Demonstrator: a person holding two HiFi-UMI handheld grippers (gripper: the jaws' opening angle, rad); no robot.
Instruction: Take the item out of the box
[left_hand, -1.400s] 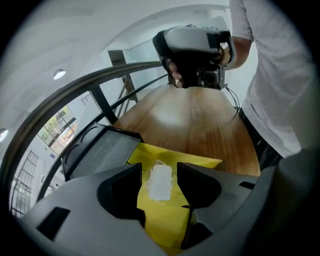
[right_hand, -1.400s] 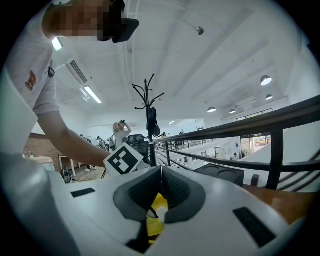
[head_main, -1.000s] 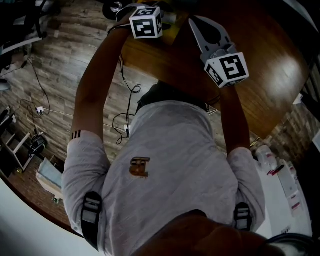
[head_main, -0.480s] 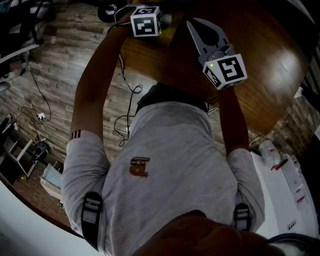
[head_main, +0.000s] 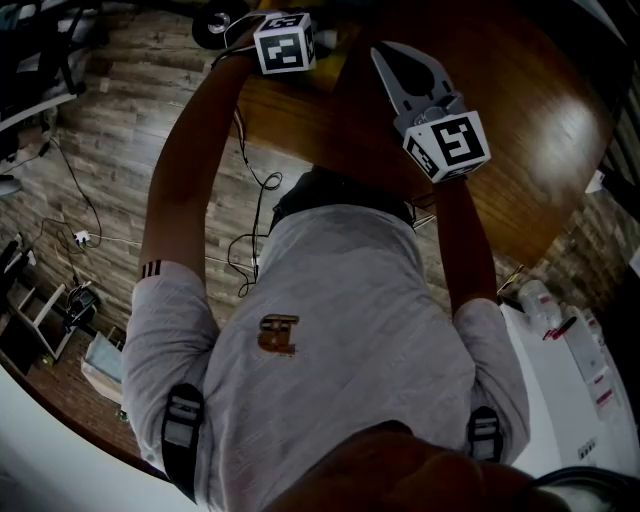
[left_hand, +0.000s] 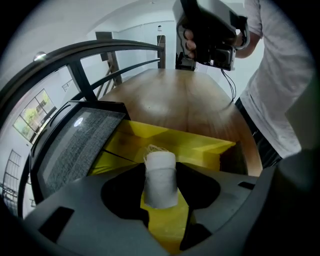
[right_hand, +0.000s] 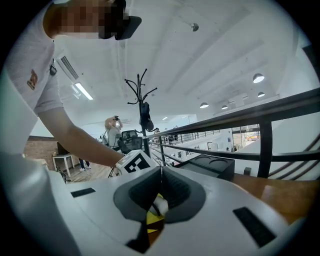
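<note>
A dark flat panel (left_hand: 75, 145) stands just beside the yellow box (left_hand: 205, 147), on its left. The box sits on the wooden surface (left_hand: 175, 95). The left gripper (left_hand: 167, 167) points down into the box. A small white roll (left_hand: 160, 177) stands up in there, right between the left fingers (left_hand: 90, 200). The fingers are apart and have just been closing in on the roll. I can see a thin gap at the side of the roll, so I think they do not squeeze it yet.

To do this well, keep the roll in the middle and close slowly, so both fingers meet it at the same time. Then it should not tip over. Grab it around its middle, not at the top, where some loose threads stick out. The roll looks soft, so squeeze just enough to hold it. Then lift straight up, so it does not bump the box walls or the panel.

On the right, the right gripper (head_main: 385, 60) is held up over the surface. Its fingers are together and hold nothing. It could press the box down if the box starts to come up too.
</note>
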